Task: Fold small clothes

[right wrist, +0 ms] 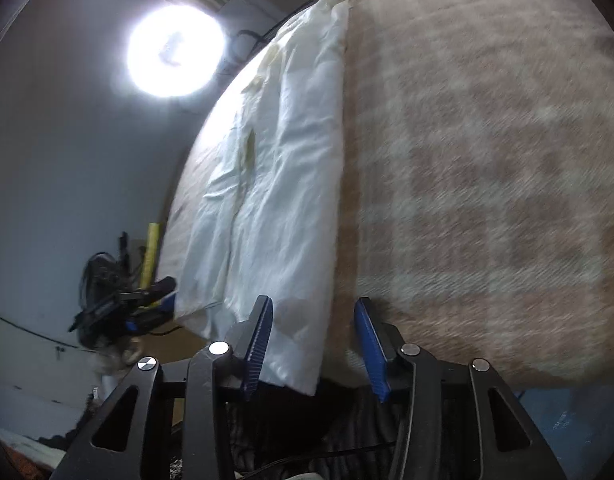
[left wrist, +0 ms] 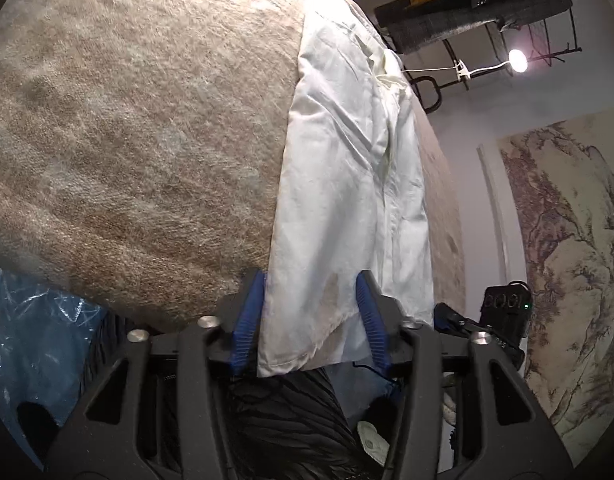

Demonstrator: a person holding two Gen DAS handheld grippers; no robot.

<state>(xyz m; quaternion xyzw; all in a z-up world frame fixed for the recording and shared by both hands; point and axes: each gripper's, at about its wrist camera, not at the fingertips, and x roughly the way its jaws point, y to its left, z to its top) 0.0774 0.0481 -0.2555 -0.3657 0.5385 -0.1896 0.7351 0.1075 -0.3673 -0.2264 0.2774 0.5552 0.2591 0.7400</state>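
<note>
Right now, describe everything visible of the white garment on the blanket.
The white, thin, wrinkled cloth garment lies flat as a long narrow strip, already folded lengthwise, with a seam or overlap running down its middle. It rests on the beige plaid woolly blanket. Its near hem hangs slightly over the blanket's edge. The left claw straddles that hem, open around one corner; the right claw stands open around the other corner.
</note>
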